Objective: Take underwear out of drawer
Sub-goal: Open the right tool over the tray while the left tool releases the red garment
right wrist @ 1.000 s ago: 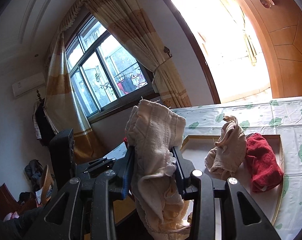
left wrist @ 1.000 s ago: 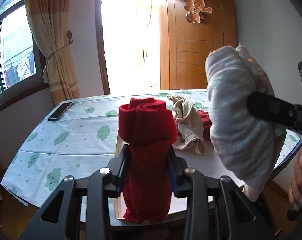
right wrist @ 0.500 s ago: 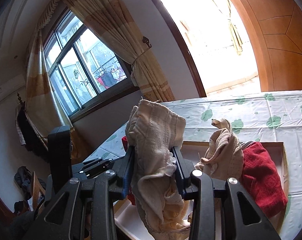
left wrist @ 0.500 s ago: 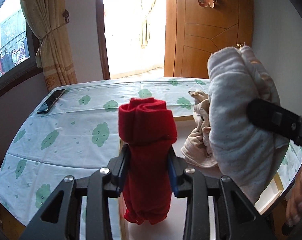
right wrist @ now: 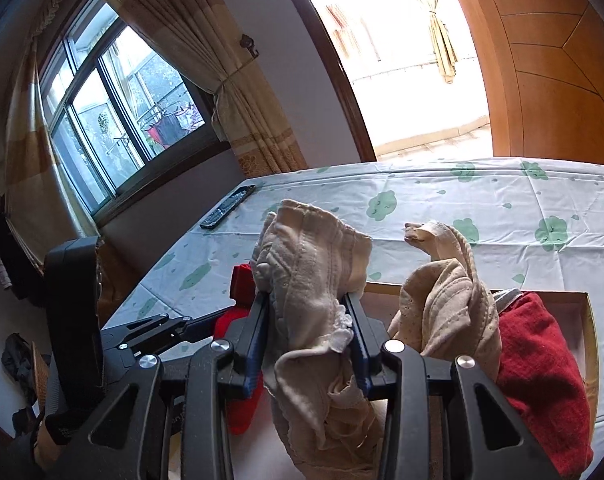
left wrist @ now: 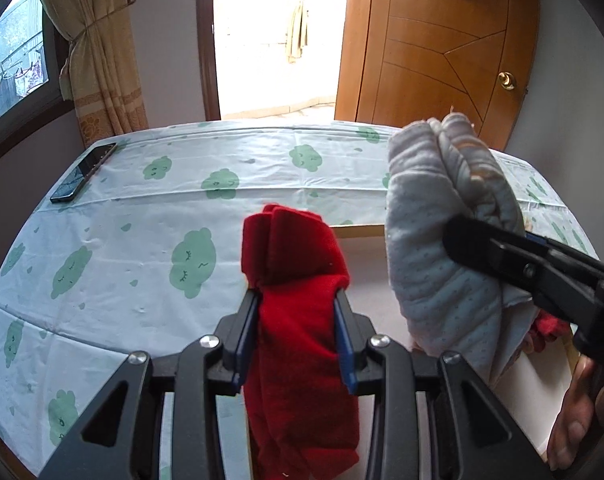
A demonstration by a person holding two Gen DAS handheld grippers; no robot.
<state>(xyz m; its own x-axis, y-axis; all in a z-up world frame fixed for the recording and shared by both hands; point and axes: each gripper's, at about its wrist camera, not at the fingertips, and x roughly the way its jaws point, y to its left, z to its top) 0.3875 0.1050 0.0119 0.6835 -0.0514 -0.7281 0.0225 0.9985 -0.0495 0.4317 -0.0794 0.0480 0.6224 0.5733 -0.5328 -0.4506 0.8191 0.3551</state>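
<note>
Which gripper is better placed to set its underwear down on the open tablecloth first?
Left, probably. The left gripper, shut on the red underwear, faces bare tablecloth. The right gripper, shut on the cream underwear, hangs over the drawer.

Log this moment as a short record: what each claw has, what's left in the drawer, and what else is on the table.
left claw: shut on rolled red underwear
right claw: shut on cream underwear
drawer: open, on the table; holds a beige garment and a dark red garment
tablecloth: pale, green cloud print
phone: dark, flat near the far left edge
</note>
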